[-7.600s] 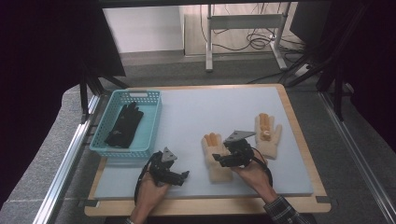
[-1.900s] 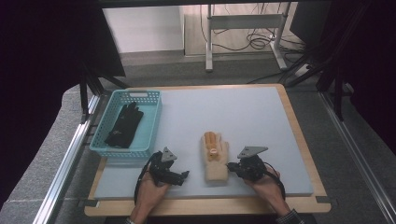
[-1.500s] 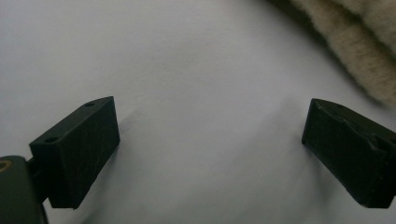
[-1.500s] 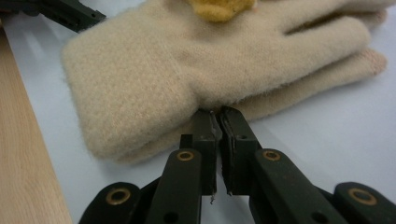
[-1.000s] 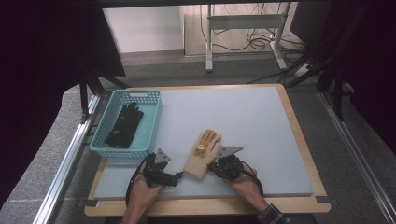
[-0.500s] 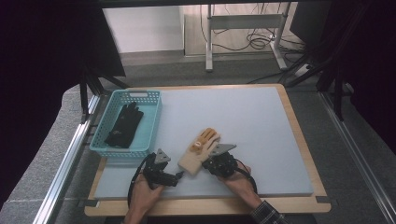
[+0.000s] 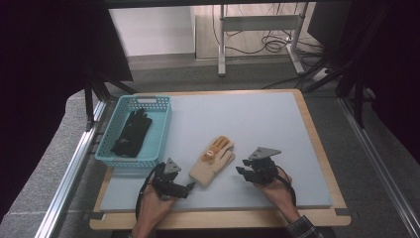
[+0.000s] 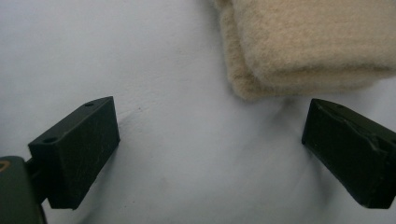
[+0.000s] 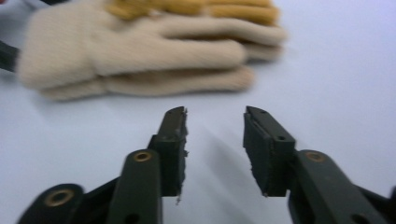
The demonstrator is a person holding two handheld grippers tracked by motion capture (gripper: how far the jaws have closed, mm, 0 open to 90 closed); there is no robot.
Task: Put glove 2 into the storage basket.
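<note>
A pair of beige knit gloves [image 7: 213, 159] with orange fingers lies stacked on the pale mat, fingers pointing away and to the right. My left gripper [image 7: 190, 188] rests just left of the cuff, open wide. In the left gripper view the cuff [image 8: 308, 42] sits beyond the black jaws of that gripper [image 8: 210, 154], touching neither pad. My right gripper [image 7: 241, 172] stands to the right of the gloves, apart from them. Its jaws have just been opening, and in the right gripper view nothing lies between them [image 9: 215, 126]. The gloves [image 9: 140, 51] lie ahead of them.
A teal plastic basket [image 7: 163, 106] at the left of the table holds a black glove [image 7: 131, 133]. The pale mat [image 7: 277, 124] stretches bare to the back and right inside a wooden border. Metal rails run along both sides of the table.
My right gripper has let go of the beige gloves, opened, and drawn back to the right. The gloves stay lying flat. My left gripper has kept its place.
</note>
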